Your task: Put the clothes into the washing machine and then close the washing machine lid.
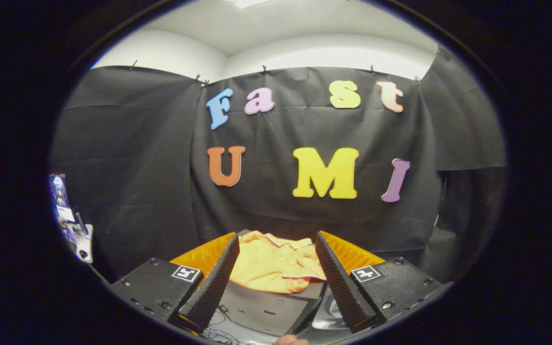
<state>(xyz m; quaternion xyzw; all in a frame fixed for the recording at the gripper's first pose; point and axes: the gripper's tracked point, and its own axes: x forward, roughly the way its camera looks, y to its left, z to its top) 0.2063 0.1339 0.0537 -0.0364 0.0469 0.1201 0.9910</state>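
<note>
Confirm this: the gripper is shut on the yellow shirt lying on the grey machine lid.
Not quite. In the gripper view the gripper is open, its fingers spread wide with the yellow shirt lying between and just beyond them, not pressed by either. The shirt does lie on the grey lid.

Black cloth wall [127, 158], white room wall [170, 52], white ceiling [281, 24]

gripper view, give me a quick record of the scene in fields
gripper: fingers open, nothing between the pads
clothes: yellow-orange garment lying crumpled, seen between and just beyond the fingers, untouched
surface under garment: grey machine top, lid state cannot be told
backdrop: black cloth wall behind the garment
task stage: garment not yet picked up
</note>
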